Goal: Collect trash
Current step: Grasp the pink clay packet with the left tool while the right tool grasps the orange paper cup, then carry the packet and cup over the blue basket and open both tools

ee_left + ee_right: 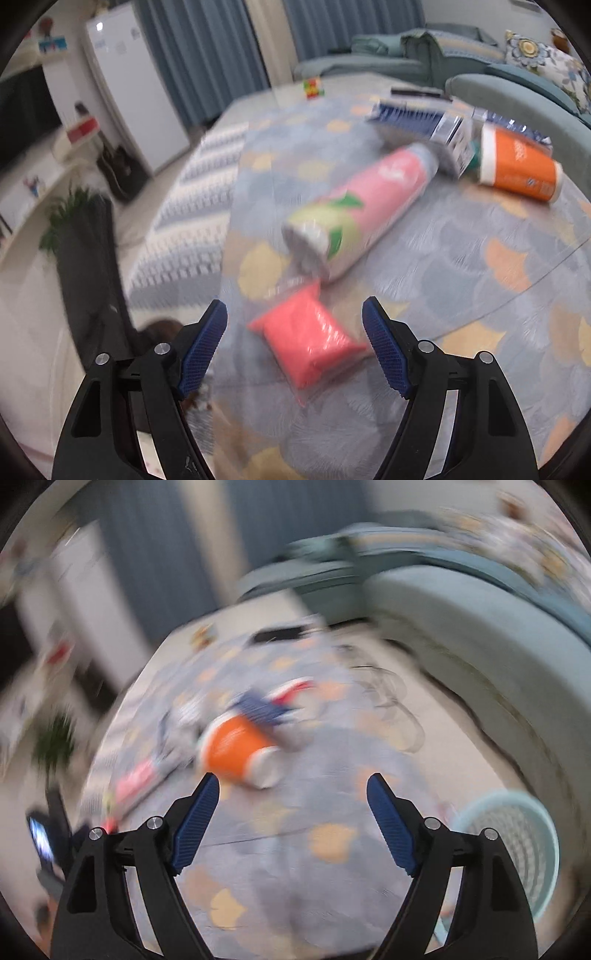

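Trash lies on a table with a grey patterned cloth (461, 266). In the left wrist view, my left gripper (294, 314) is open, its jaws either side of a pink plastic-wrapped packet (314, 341) just ahead. Beyond it lie a pink tube-shaped can (362, 206), an orange paper cup (517, 168) on its side and a blue and white carton (417, 123). In the blurred right wrist view, my right gripper (293, 790) is open and empty, a little short of the orange cup (236, 751). A blue wrapper (262, 705) lies behind the cup.
A pale green mesh waste basket (517, 853) stands on the floor at the table's right. A teal sofa (509, 85) runs behind and right. A coloured cube (313, 86) and a dark remote (417, 90) lie at the table's far end. A white fridge (129, 92) stands left.
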Demonstrator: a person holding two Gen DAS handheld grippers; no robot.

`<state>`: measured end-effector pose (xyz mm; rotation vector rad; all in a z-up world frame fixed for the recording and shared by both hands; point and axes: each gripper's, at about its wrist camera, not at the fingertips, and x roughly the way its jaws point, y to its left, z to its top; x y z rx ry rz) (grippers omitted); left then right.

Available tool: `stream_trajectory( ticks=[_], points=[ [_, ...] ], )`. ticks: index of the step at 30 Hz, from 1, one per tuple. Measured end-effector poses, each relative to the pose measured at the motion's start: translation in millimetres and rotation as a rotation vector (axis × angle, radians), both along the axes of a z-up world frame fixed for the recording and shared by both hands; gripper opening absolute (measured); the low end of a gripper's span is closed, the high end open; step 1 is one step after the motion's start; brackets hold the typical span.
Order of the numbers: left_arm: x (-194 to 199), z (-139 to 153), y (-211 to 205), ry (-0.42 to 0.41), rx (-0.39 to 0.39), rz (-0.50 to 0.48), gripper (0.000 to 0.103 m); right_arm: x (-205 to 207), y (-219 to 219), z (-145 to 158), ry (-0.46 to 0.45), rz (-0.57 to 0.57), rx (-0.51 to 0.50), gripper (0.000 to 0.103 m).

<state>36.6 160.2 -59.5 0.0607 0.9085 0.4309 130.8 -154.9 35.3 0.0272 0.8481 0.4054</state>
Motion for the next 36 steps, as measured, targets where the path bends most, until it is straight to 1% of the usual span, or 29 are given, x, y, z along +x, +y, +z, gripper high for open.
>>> stream_trajectory(
  ticks=[1, 3, 4, 5, 6, 8, 10, 11, 12, 13, 14, 17, 20, 21, 22, 23, 24, 25, 29, 32, 34, 36],
  points=[
    [-2, -4, 3, 0.01, -0.013, 0.001, 0.074, 5, 30, -2, -0.04, 0.092, -0.08, 0.081],
    [0, -12, 10, 0.02, -0.069, 0.009, 0.074, 8, 70, -12, -0.128, 0.225, -0.201, 0.085],
    [-2, -14, 14, 0.009, -0.095, 0.021, 0.074, 10, 84, -18, -0.156, 0.271, -0.249, 0.086],
    [-1, -15, 18, 0.008, -0.128, 0.035, 0.074, 16, 103, -30, -0.186, 0.321, -0.331, 0.086],
    [-2, -18, 21, 0.004, -0.157, 0.045, 0.074, 22, 116, -42, -0.202, 0.349, -0.398, 0.086],
    [-4, -23, 27, -0.006, -0.209, 0.061, 0.074, 35, 134, -67, -0.207, 0.383, -0.492, 0.086],
    [-5, -24, 27, -0.011, -0.214, 0.054, 0.073, 44, 141, -84, -0.202, 0.397, -0.539, 0.086],
    [-5, -23, 27, -0.015, -0.209, 0.049, 0.067, 50, 146, -91, -0.192, 0.412, -0.557, 0.086],
    [-5, -23, 26, -0.021, -0.199, 0.045, 0.053, 53, 149, -96, -0.187, 0.424, -0.566, 0.086],
    [-4, -22, 24, -0.025, -0.186, 0.036, 0.044, 58, 154, -102, -0.189, 0.434, -0.587, 0.086],
    [-3, -22, 22, -0.02, -0.179, 0.022, 0.039, 62, 154, -107, -0.192, 0.431, -0.607, 0.086],
    [0, -24, 23, -0.022, -0.18, 0.02, 0.038, 78, 158, -119, -0.187, 0.404, -0.62, 0.087],
    [-1, -23, 25, -0.029, -0.205, 0.023, 0.036, 79, 164, -124, -0.161, 0.422, -0.611, 0.086],
    [-2, -23, 27, -0.035, -0.227, 0.021, 0.036, 76, 166, -125, -0.155, 0.433, -0.615, 0.079],
    [-2, -22, 29, -0.039, -0.261, 0.018, 0.035, 75, 168, -127, -0.153, 0.442, -0.63, 0.068],
    [-3, -20, 28, -0.043, -0.269, 0.017, 0.035, 71, 168, -127, -0.159, 0.448, -0.653, 0.064],
    [-3, -18, 27, -0.05, -0.268, 0.014, 0.035, 69, 166, -126, -0.155, 0.452, -0.642, 0.062],
    [-4, -13, 24, -0.064, -0.257, 0.007, 0.035, 67, 164, -124, -0.142, 0.455, -0.614, 0.06],
    [-12, 7, 12, -0.13, -0.207, -0.015, 0.035, 51, 153, -110, -0.124, 0.468, -0.521, 0.059],
    [-19, 25, 9, -0.196, -0.187, -0.021, 0.035, 35, 145, -92, -0.122, 0.479, -0.445, 0.058],
    [-24, 37, 9, -0.239, -0.177, -0.02, 0.035, 24, 138, -75, -0.122, 0.481, -0.382, 0.05],
    [-30, 49, 9, -0.298, -0.182, -0.026, 0.035, 17, 135, -62, -0.141, 0.474, -0.346, 0.047]
  ],
)
